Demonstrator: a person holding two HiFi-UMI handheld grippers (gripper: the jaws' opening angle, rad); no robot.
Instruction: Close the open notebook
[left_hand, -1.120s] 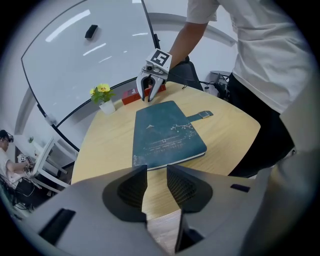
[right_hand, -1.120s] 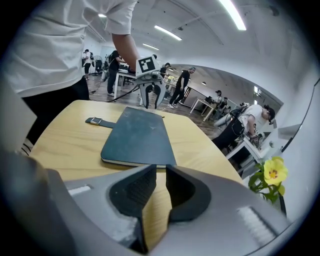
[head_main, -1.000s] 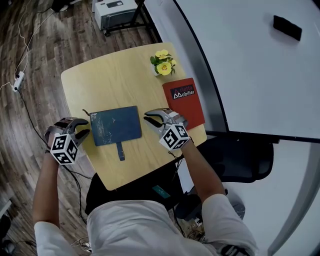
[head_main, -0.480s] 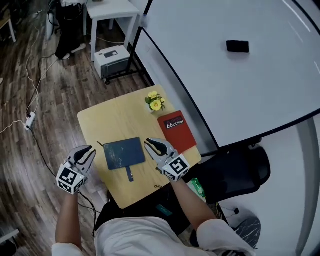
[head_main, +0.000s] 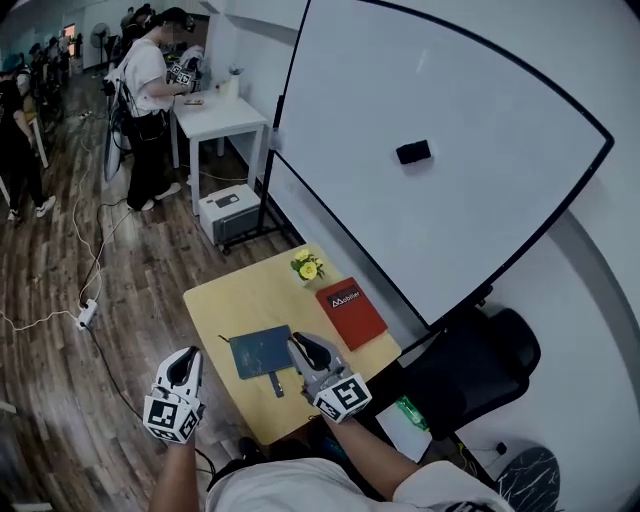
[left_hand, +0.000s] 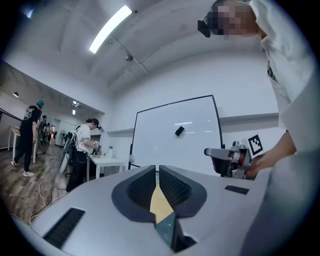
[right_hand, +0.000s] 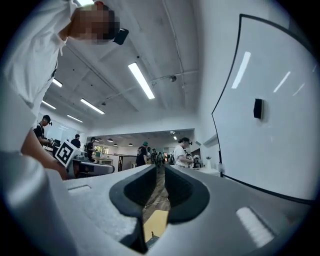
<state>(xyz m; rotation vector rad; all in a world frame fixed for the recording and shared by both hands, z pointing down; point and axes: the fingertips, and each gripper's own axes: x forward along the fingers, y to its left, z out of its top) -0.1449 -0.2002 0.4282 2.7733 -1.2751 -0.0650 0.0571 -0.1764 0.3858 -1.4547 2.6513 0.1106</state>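
The dark blue notebook (head_main: 260, 351) lies closed on the small wooden table (head_main: 228, 297), its strap (head_main: 277, 383) pointing toward the near edge. Both grippers are held up off the table and point level. My left gripper (head_main: 186, 362) hangs left of the table over the floor, jaws shut and empty. My right gripper (head_main: 304, 346) hovers at the notebook's right side, also shut on nothing. In the left gripper view the shut jaws (left_hand: 157, 172) face the whiteboard, with a sliver of the notebook (left_hand: 167, 229) below. The right gripper view shows its jaws (right_hand: 159, 172) closed.
A red notebook (head_main: 351, 312) and a small pot of yellow flowers (head_main: 307, 267) sit on the table's far right. A big whiteboard (head_main: 470, 90) with a black eraser (head_main: 413, 152) stands behind, and a black chair (head_main: 478, 368) is at the right. People stand by a white desk (head_main: 217, 115) at the back left.
Both grippers have risen from table level and turned to point level. The left jaws have closed. The head view has pulled back, so the table looks smaller.
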